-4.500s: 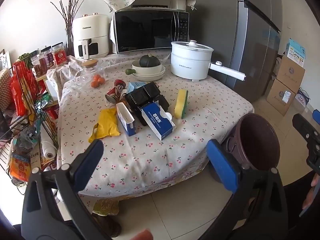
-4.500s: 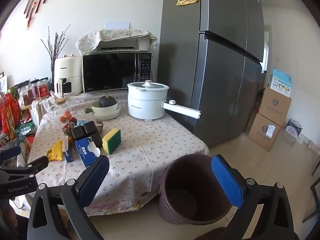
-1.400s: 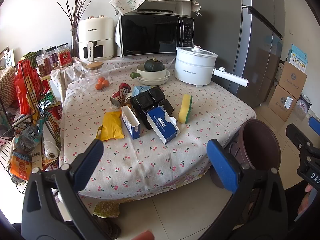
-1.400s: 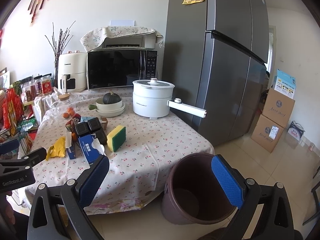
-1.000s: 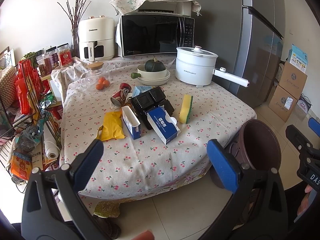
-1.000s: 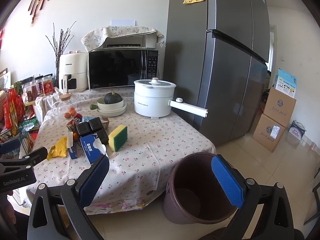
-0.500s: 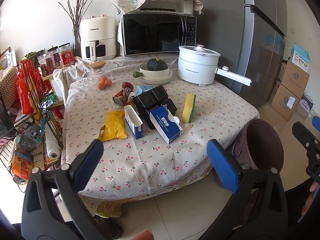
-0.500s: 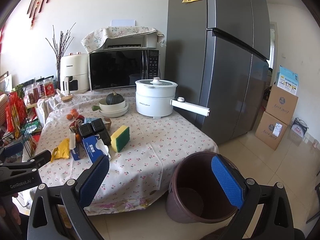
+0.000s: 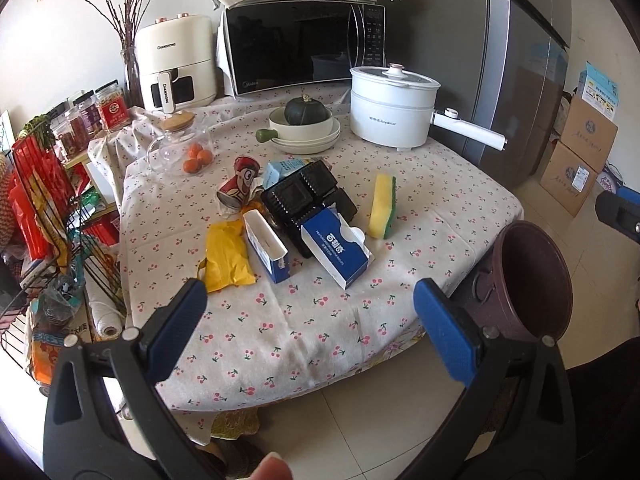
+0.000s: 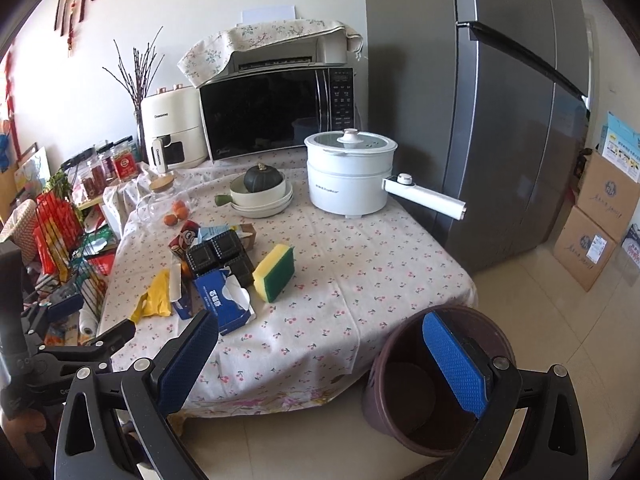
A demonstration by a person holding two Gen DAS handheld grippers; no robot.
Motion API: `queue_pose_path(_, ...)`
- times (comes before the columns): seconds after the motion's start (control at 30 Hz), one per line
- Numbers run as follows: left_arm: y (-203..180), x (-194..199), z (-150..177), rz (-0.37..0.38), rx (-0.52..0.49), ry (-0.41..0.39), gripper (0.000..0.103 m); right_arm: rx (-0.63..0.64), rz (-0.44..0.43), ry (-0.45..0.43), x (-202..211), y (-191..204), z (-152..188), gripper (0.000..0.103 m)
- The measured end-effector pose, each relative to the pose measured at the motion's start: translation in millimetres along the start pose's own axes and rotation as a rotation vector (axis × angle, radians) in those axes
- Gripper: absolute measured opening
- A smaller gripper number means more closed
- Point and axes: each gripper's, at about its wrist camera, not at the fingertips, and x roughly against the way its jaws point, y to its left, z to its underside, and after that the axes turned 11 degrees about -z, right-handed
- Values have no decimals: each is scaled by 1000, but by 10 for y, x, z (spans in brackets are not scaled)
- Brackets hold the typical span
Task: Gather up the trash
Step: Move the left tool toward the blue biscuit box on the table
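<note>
Trash lies on the cherry-print tablecloth [image 9: 320, 320]: a yellow wrapper [image 9: 226, 256], a small open blue box [image 9: 266, 246], a blue tissue box [image 9: 336, 246], black plastic trays [image 9: 304, 196], a crushed red can [image 9: 236, 190]. The tissue box [image 10: 224, 296] and trays [image 10: 216, 256] show in the right wrist view too. A brown bin [image 9: 532, 280] stands on the floor at the table's right corner, also in the right wrist view [image 10: 436, 380]. My left gripper [image 9: 312, 320] is open and empty before the table's front edge. My right gripper [image 10: 324, 356] is open and empty above the bin's near side.
A yellow-green sponge [image 9: 382, 210], a white electric pot [image 9: 392, 110], a bowl with a squash [image 9: 304, 118], a microwave [image 9: 304, 44] and an air fryer [image 9: 176, 68] stand on the table. A wire rack [image 9: 44, 216] stands left; a fridge [image 10: 500, 120] and cardboard boxes [image 10: 596, 216] right.
Both grippers have moved slightly closer to the table and a little upward. Both stay open and empty. Nothing on the table has moved.
</note>
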Motion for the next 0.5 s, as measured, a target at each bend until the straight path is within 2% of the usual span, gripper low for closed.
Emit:
queue_pose_path(0.13, 90, -229, -98, 6, -30, 69, 103, -25, -46, 85, -328, -116, -203, 103)
queue_pose_path(0.23, 195, -476, -173, 49, -31, 159, 103, -46, -64, 138, -605, -205, -304, 103)
queue_pose_path(0.33, 312, -761, -230, 55, -24, 251, 103, -70, -91, 208, -921, -279, -358, 103)
queue_pose_path(0.43, 489, -1048, -277, 62, 36, 321, 103, -85, -111, 275, -1252, -336, -354, 103)
queue_pose_path(0.5, 634, -1227, -295, 71, 99, 338, 103, -103, -115, 302, -1427, -399, -295, 103)
